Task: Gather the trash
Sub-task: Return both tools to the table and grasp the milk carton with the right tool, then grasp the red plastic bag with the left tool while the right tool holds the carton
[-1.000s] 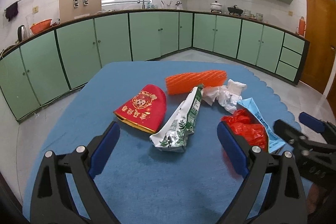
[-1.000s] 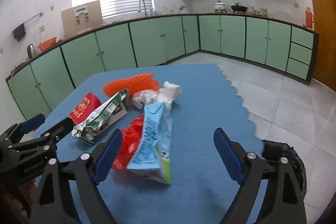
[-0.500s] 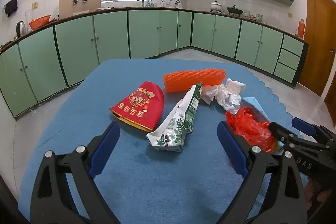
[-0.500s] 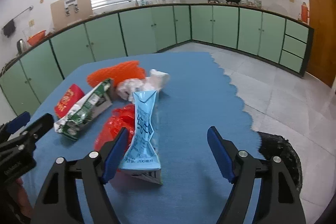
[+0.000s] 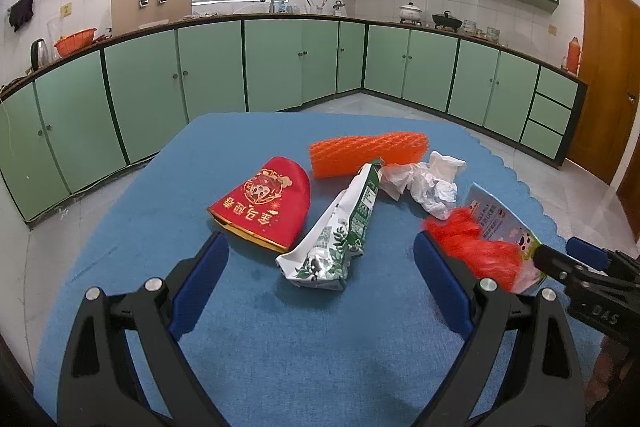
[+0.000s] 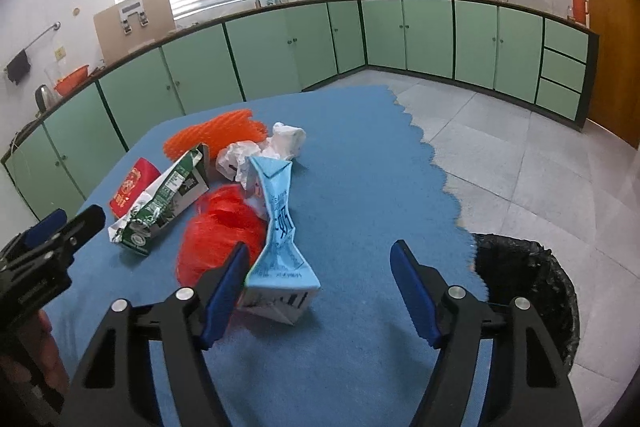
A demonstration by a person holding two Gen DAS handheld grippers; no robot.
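Observation:
Trash lies on the blue table [image 5: 280,347]: a red envelope [image 5: 266,205], a crushed green-and-white carton [image 5: 340,231], an orange foam net [image 5: 368,153], crumpled white paper [image 5: 424,179], a red plastic bag [image 6: 222,227] and a flattened light-blue carton [image 6: 280,239]. My left gripper [image 5: 320,275] is open, just short of the green carton. My right gripper [image 6: 318,285] is open; the blue carton's near end lies between its fingers, close to the left one. A black-lined trash bin [image 6: 528,287] stands on the floor to the right of the table.
The table's scalloped right edge [image 6: 452,195] drops to a tiled floor. Green kitchen cabinets [image 5: 280,63] line the far walls. A wooden door [image 5: 608,75] is at the right.
My right gripper has moved forward and left, so the blue carton's end now sits between its fingers. My left gripper has edged slightly closer to the green carton. Both stay open.

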